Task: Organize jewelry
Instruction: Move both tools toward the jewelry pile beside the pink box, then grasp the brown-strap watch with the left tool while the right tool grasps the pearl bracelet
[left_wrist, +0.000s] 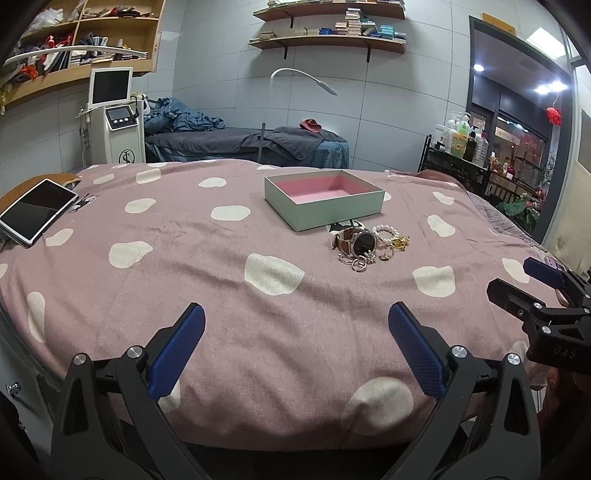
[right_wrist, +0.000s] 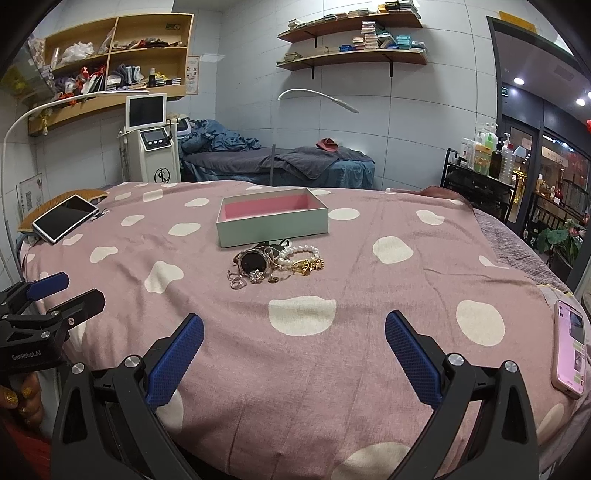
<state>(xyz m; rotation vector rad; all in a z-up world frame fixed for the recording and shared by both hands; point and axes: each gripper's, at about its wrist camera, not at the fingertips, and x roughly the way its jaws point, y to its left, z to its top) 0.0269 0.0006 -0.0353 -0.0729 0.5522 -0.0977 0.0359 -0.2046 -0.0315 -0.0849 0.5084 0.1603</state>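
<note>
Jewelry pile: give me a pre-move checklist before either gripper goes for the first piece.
1. Left gripper open, nothing held: ok.
2. Right gripper open, nothing held: ok.
3. Box open, pink floor looks bare: ok.
4. Jewelry pile reachable, bedspread between clear: ok.
5. Pieces separable: not ok; watch, pearl bracelet, rings overlap.
6. Phone clear of right fingers' path: ok.

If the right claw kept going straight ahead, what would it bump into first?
Probably the jewelry pile, which lies nearly dead ahead of the open right claw on the blanket. The box sits just behind it. Height is hard to judge, so the claw might pass over the pile.
</note>
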